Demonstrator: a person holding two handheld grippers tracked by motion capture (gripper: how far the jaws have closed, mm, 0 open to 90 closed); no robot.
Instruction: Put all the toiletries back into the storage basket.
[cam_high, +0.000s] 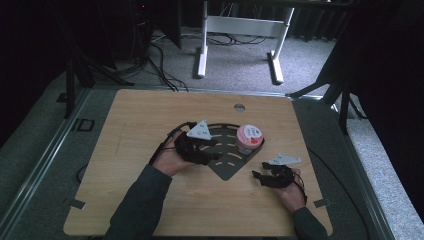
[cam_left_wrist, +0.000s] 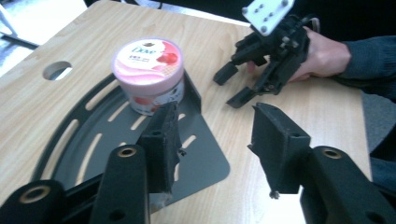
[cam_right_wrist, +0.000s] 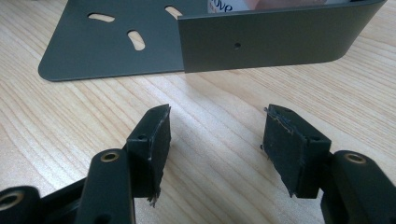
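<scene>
Tub (cam_left_wrist: 148, 74) sat upright on the dark slotted tray (cam_high: 226, 168), at its far right corner against the raised wall, w/ lid up. Left gripper (cam_high: 209, 154) hovered over the tray's near-left part, jaws apart, nothing between them; tub lay ahead and slightly left of its jaws in the left gripper view, so near. Right gripper (cam_high: 260, 175) rested on bare table off the tray's right edge, jaws also apart and empty, facing the tray wall (cam_right_wrist: 266, 39) w/ the tub behind it. Judging by this, left hand was nearer and had the clear line; right was blocked by the wall. Lid read "Dove", pink and white w/ red fruit art; smaller print unreadable.
</scene>
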